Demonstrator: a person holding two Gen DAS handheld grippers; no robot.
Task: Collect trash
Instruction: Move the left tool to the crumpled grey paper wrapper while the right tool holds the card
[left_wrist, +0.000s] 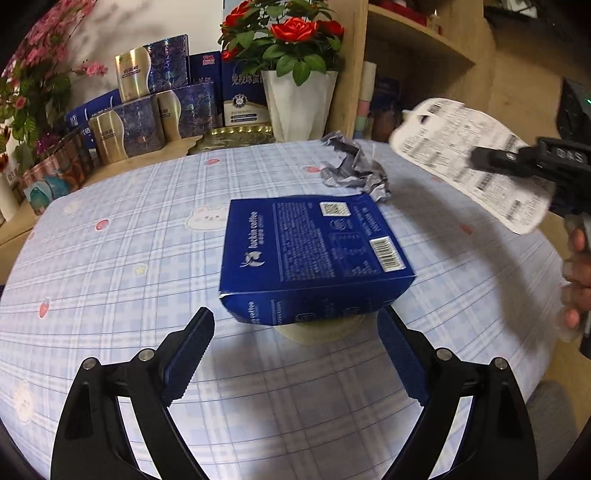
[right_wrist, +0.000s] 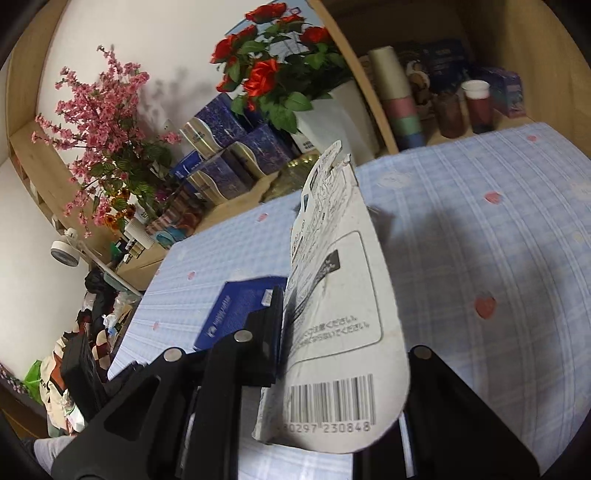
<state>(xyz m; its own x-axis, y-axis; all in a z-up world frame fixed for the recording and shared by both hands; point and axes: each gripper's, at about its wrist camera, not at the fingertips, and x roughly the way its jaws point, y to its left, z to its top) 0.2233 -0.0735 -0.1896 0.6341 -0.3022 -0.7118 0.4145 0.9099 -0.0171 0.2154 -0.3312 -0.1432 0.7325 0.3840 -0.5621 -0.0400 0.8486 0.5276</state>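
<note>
The right gripper (right_wrist: 295, 332) is clamped on a white printed card (right_wrist: 343, 302), carrying it clear of the checked tablecloth (left_wrist: 110, 258). The left gripper (left_wrist: 295, 354) hangs with its jaws spread wide and empty — the blue coffee box (left_wrist: 314, 251) sits just ahead between its fingertips. A crumpled grey wrapper (left_wrist: 354, 166) lies beyond. Next, I'd judge, the left needs to advance and close across the box.

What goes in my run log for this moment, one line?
left gripper: open, facing blue box | right gripper: shut on white card
</note>
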